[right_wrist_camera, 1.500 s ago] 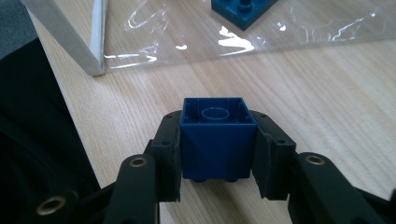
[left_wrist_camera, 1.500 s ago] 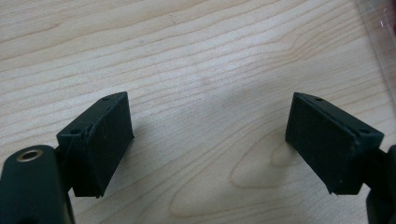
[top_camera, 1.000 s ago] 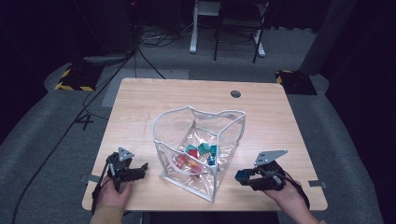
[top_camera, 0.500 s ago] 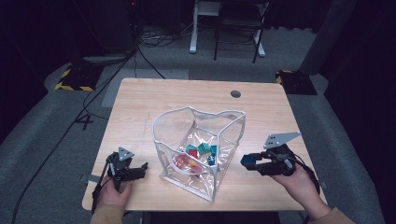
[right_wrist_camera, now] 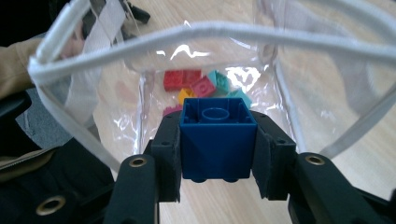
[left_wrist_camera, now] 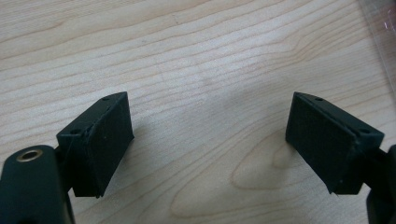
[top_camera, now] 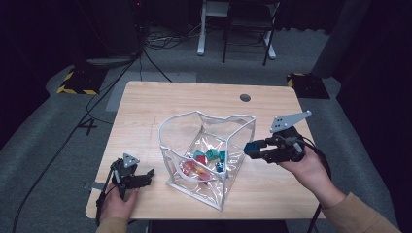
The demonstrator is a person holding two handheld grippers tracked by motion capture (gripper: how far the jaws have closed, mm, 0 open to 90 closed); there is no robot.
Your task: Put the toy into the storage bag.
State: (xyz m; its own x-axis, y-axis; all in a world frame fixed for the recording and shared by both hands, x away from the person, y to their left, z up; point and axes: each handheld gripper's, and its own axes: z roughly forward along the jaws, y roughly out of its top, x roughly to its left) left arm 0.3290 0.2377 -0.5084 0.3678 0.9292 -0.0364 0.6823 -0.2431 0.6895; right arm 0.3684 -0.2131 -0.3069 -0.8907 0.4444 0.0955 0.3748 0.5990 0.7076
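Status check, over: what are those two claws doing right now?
Right claw shut on blue brick, raised beside clear bag. Left claw open, empty, over table. Bag's white rim between brick and opening.

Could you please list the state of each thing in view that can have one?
Right claw: shut on the blue block, raised beside the bag's rim.
Blue block: gripped, hollow side up.
Left claw: open, empty, over the table.
Clear bag: standing open, mouth up.
Blocks in bag: loose on its bottom.
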